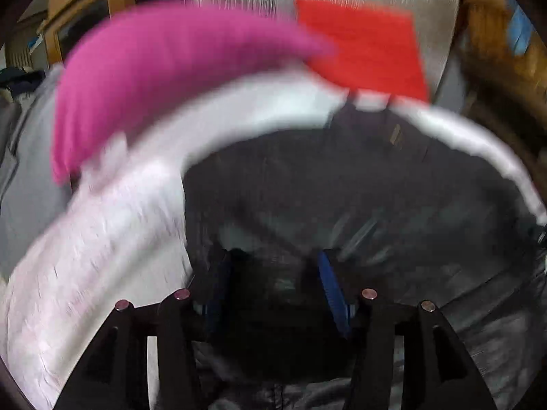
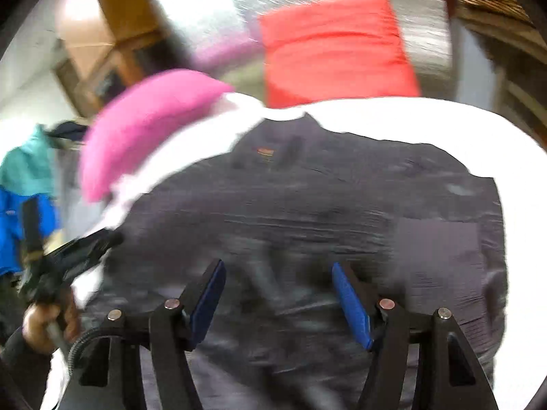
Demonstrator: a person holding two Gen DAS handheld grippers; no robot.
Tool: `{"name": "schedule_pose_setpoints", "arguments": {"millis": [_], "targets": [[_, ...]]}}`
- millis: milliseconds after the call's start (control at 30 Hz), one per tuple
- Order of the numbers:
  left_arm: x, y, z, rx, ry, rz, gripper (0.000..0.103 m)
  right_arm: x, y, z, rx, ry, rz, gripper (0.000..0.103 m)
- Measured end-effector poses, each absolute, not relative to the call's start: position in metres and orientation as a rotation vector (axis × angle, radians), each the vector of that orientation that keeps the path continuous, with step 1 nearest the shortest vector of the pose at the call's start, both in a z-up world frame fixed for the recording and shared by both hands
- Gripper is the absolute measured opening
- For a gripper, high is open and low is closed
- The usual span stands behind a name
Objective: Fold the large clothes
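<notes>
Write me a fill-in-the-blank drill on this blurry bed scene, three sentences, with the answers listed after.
1. The large dark grey jacket lies spread on a ____ sheet.
2. Beyond the jacket's collar sits a folded ____ cloth, to the right of the pink pillow.
3. The right hand-held gripper hovers over the jacket with its blue-padded jaws ____.

Missing words: white; red; open
</notes>
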State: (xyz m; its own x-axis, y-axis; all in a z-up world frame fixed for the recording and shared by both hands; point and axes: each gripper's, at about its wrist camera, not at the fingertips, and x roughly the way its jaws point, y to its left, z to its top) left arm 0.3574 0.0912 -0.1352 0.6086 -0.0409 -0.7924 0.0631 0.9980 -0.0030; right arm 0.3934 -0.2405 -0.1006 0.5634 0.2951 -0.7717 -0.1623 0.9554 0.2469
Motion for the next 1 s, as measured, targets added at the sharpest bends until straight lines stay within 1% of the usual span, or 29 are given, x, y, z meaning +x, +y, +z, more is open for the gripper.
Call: {"name": "schedule_pose_setpoints", "arguments": {"millis": [67,133,267,333,400,467,500,533,600,733,867,1000], "targets": [[0.356,0.086,-0.137,0.070,0.866,-0.046,0.058,0.395,-0.238,-0.108,0.124,0.938,0.286,0.067],[0.357,0.087,-0.128,0.044,0.889,-0.031,0.057,0.393,-0.228,-0.097,0.072,0.940,0.270,0.067],[0.331,0.100,-0.103,0.001,0.874,-0.033,0.058,0.360,-0.235,-0.063,0.117,0.866,0.287,0.068],[0.301,0.109,-0.091,0.011,0.851,-0.042,0.064,0.322,-0.246,-0.044,0.117,0.819,0.297,0.071],[0.265,0.121,-0.079,0.013,0.837,-0.038,0.068,0.282,-0.260,-0.033,0.128,0.794,0.308,0.074],[0.233,0.134,-0.073,0.004,0.827,-0.030,0.073,0.236,-0.279,-0.027,0.153,0.793,0.307,0.079],[0.210,0.145,-0.071,-0.013,0.819,-0.020,0.077,0.222,-0.288,-0.028,0.166,0.794,0.306,0.079],[0.194,0.151,-0.070,-0.024,0.816,-0.013,0.079,0.192,-0.301,-0.029,0.190,0.797,0.298,0.079],[0.154,0.170,-0.071,-0.058,0.818,0.026,0.080,0.149,-0.319,-0.034,0.224,0.801,0.267,0.079],[0.108,0.187,-0.088,-0.120,0.881,0.104,0.080,0.081,-0.348,-0.052,0.328,0.803,0.214,0.080],[0.074,0.192,-0.096,-0.147,0.914,0.155,0.080,0.042,-0.358,-0.072,0.404,0.814,0.200,0.080],[0.050,0.191,-0.096,-0.157,0.923,0.181,0.080,0.024,-0.350,-0.080,0.439,0.808,0.213,0.080]]}}
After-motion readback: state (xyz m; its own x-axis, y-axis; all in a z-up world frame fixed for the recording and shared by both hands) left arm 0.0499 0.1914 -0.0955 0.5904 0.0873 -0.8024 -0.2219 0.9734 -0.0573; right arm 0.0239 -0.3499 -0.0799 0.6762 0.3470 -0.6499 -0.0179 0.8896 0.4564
